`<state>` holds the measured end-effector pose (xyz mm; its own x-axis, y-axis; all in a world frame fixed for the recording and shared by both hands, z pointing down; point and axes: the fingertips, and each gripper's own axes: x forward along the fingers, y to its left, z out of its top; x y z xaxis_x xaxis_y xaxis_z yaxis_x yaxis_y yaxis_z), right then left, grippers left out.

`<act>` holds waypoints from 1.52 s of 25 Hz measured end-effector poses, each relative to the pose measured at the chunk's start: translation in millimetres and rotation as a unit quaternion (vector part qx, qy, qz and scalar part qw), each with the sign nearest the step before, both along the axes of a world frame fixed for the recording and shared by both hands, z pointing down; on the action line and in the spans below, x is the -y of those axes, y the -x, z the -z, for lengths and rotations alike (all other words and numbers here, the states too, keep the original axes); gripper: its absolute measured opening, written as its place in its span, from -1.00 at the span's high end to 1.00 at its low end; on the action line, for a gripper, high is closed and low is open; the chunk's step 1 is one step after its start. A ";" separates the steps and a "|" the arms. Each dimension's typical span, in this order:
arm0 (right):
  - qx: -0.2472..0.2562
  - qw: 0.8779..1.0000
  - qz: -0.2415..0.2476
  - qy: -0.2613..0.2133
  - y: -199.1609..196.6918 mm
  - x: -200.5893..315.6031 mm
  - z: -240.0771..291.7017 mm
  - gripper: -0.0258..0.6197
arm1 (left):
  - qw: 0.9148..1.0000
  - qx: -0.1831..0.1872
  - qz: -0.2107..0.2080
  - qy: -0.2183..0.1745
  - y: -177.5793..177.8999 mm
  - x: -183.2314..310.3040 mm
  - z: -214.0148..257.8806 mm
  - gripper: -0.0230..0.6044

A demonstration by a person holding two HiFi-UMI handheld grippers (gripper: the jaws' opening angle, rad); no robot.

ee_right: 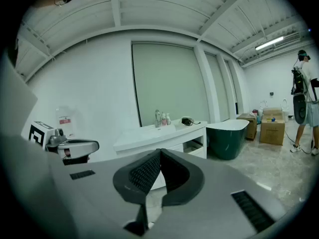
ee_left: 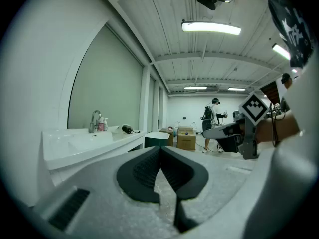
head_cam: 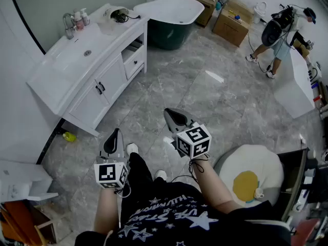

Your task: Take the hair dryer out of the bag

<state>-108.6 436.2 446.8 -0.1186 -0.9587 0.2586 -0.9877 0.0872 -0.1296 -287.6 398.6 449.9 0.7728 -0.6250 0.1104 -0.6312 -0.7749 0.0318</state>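
Note:
The black hair dryer (head_cam: 120, 16) lies in a pale see-through bag (head_cam: 108, 20) at the far end of the white vanity counter (head_cam: 61, 65). Both grippers hang over the floor, well short of the vanity. My left gripper (head_cam: 116, 132) is shut and empty, and so is my right gripper (head_cam: 169, 112). In the left gripper view the closed jaws (ee_left: 160, 150) point past the vanity, with the hair dryer (ee_left: 127, 129) small on the counter. The right gripper (ee_right: 159, 154) faces the vanity front, and the hair dryer (ee_right: 187, 121) shows at the counter's far end.
A faucet (head_cam: 68, 25) and bottles (head_cam: 81, 18) stand by the sink. A dark green bathtub (head_cam: 171, 17) and cardboard boxes (head_cam: 231, 23) sit beyond. Another person (head_cam: 279, 35) stands at the far right. A round cushion (head_cam: 252, 174) lies to my right.

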 end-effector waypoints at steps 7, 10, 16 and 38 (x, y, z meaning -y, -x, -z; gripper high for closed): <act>0.004 1.000 0.003 -0.004 1.5 -12.1 4.2 0.91 | 1.000 0.002 0.000 -0.006 2.4 -10.2 4.3 0.86; 0.002 1.000 0.009 -0.005 2.0 -16.8 4.8 0.91 | 1.000 0.000 -0.002 -0.009 1.3 -14.9 7.4 0.86; -0.007 1.000 0.018 -0.017 0.5 -24.1 14.1 0.92 | 1.000 -0.009 -0.016 -0.005 -6.5 -26.7 10.6 0.86; 0.066 0.998 0.011 0.021 -79.0 162.2 -20.3 0.09 | 0.998 -0.013 -0.021 0.049 -88.8 190.0 -25.5 -0.11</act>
